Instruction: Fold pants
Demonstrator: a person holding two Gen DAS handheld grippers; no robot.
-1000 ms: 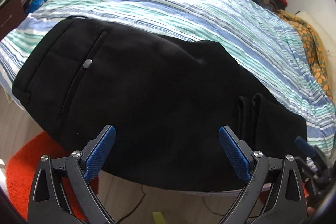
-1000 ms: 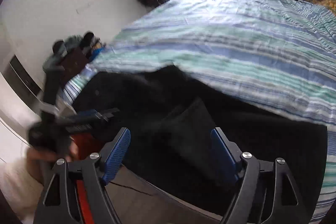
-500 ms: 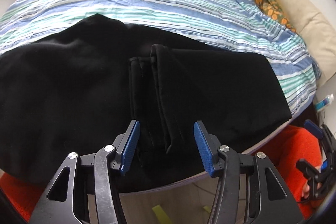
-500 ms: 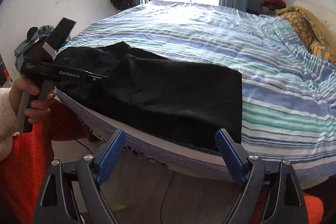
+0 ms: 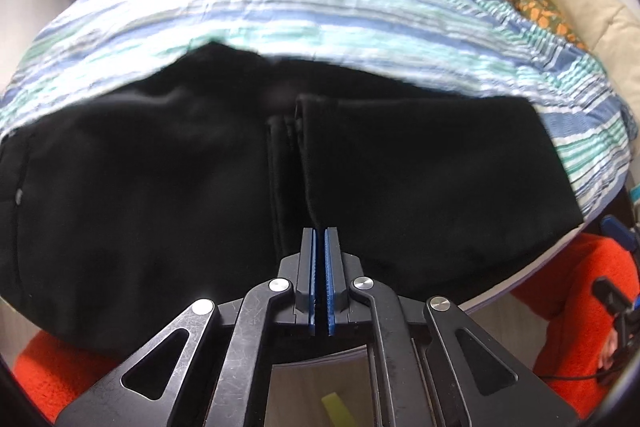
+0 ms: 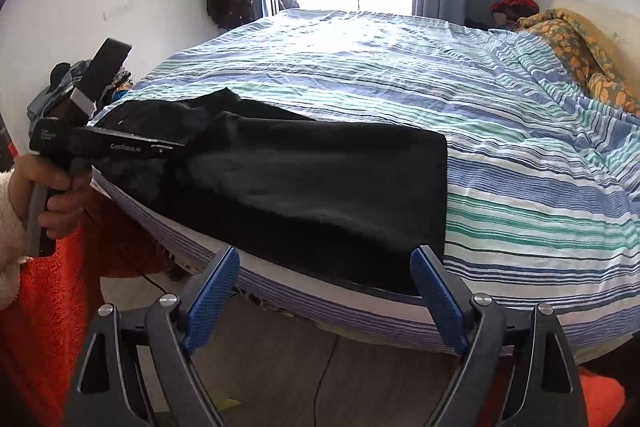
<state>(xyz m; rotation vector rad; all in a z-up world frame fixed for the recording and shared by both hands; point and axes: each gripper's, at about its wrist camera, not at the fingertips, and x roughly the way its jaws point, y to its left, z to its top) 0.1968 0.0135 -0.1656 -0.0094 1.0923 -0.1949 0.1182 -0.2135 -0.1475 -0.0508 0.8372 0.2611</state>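
two grippers | pants (image 6: 312,183) at bed (image 6: 500,155) edge | floor (image 6: 304,359) bare

Striped bedspread (image 5: 320,11) blurred; pants (image 5: 160,187) cut off left.

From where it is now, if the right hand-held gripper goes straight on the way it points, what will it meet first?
Most likely the near edge of the black pants hanging over the side of the bed. The right hand-held gripper is open with nothing between its jaws; depth is hard to judge in this fisheye view.
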